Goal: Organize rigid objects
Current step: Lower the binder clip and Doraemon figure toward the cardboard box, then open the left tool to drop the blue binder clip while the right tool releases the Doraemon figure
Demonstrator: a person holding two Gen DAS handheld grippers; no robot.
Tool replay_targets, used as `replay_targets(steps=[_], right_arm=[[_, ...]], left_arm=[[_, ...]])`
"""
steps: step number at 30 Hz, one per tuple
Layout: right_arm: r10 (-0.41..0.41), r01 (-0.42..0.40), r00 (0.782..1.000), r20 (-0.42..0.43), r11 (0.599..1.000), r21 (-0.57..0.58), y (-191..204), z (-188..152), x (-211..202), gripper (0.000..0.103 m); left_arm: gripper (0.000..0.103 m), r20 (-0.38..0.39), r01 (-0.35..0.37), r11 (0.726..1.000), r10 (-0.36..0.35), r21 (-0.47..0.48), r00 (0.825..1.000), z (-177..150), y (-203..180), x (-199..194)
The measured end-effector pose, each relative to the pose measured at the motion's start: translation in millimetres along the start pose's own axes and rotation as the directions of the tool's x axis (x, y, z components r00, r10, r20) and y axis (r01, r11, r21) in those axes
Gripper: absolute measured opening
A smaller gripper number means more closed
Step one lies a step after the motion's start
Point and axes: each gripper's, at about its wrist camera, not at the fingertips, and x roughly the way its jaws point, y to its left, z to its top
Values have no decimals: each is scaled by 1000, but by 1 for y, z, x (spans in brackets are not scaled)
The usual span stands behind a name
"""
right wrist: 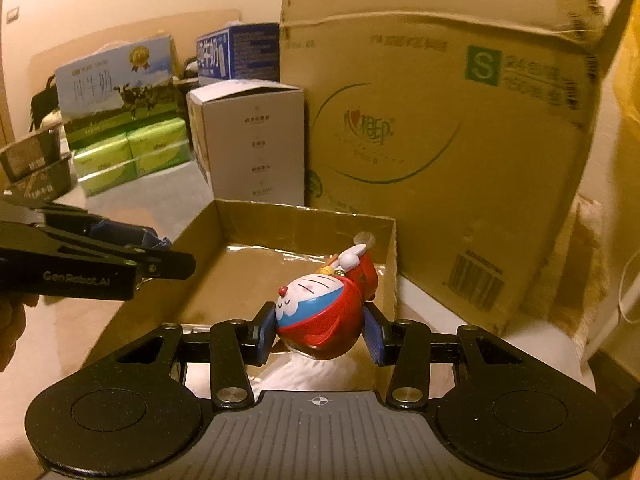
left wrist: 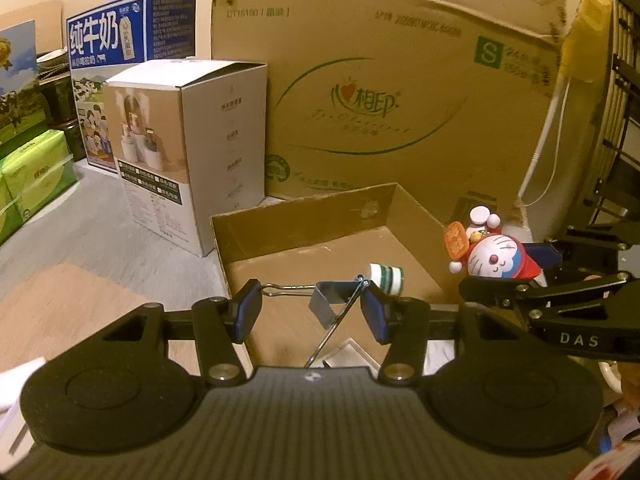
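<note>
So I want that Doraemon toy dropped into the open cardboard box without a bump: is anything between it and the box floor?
Nothing visible blocks it. The Doraemon toy, clamped in the right gripper, hangs over the cardboard box; the floor ahead looks bare. The left gripper is off to the side.

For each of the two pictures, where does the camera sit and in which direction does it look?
Left wrist: sits on the left gripper, looks forward over the binder clip it holds, into the open cardboard tray; the right gripper enters at right.
Right wrist: sits on the right gripper, looks forward past the Doraemon figure it clamps, over the same tray; the left gripper enters at left.
Shared: tray, figure, grey carton, big tissue box.
</note>
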Motion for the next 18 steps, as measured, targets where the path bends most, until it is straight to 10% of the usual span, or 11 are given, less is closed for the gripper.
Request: replay_targets(steps=[13, 18], right_arm=[[2, -2, 1000, -30, 1000, -17, -5, 7, 30, 45], [4, -4, 999, -36, 1000, -10, -6, 5, 30, 45]], left_arm=[[51, -23, -8, 999, 9, 46, 1000, 9, 4, 35], [74, 8, -38, 998, 37, 53, 999, 9, 4, 32]])
